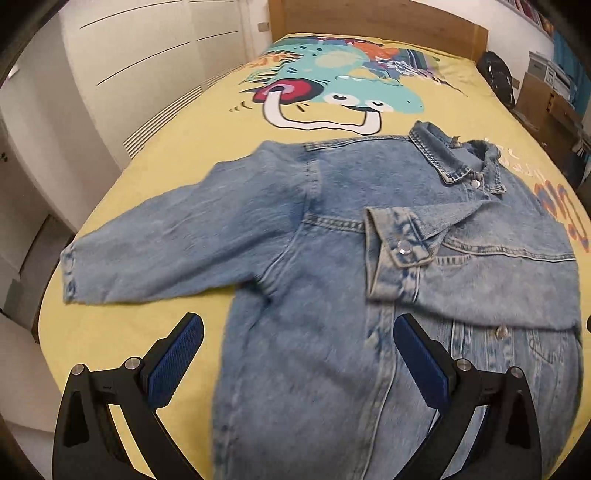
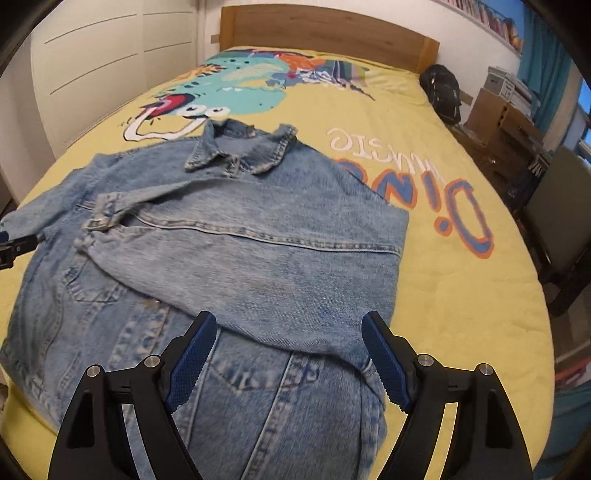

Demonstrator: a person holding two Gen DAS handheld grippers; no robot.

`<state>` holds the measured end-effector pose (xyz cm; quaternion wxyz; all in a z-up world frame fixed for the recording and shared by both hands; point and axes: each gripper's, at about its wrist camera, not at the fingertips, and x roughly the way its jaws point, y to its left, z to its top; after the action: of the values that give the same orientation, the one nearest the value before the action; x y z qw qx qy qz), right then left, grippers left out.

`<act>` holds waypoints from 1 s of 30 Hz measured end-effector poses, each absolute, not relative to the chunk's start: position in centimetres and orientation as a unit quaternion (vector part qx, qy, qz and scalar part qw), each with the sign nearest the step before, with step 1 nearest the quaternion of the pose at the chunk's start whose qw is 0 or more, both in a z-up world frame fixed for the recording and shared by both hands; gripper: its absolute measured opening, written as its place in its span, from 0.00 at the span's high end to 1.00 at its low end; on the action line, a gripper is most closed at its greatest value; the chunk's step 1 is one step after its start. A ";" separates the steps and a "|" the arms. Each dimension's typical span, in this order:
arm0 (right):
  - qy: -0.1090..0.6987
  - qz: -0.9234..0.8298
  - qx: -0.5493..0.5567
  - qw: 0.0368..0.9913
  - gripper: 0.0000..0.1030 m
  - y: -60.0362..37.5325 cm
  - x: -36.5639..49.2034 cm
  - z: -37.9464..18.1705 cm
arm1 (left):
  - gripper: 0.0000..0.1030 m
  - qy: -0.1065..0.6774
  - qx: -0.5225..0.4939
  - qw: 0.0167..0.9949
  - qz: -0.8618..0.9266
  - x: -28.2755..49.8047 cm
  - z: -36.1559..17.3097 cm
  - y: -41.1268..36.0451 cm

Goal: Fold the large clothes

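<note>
Denim jacket (image 1: 332, 236) on yellow bedspread (image 1: 207, 122), backpack (image 2: 441, 92) beyond

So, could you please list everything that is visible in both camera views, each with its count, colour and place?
denim jacket: one, light blue, flat on the bed, one sleeve folded across the front, the other sleeve spread out
bedspread: one, yellow with dinosaur print, covers the bed
headboard: one, brown wood, far end of the bed
wardrobe: one, white, left of the bed
backpack: one, black, by the far right corner of the bed
cardboard boxes: several, brown, right of the bed
left gripper: one, black with blue pads, open above the jacket
right gripper: one, black with blue pads, open above the jacket
</note>
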<state>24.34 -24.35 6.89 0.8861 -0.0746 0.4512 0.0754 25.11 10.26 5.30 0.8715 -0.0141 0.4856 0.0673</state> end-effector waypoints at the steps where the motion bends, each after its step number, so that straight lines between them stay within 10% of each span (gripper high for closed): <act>1: 0.449 0.075 -0.075 0.887 0.20 -24.2 24.0 7.3 | 0.02 0.488 -0.017 0.870 0.070 24.6 5.6 10.7; 30: 0.420 0.076 -0.071 0.902 0.20 -20.5 16.6 10.6 | 0.01 0.465 -0.151 0.868 0.088 14.6 6.9 24.1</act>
<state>16.59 -20.55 10.56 0.9017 -0.0715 0.4195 0.0761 14.57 24.15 6.91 0.8676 -0.1514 0.4654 0.0879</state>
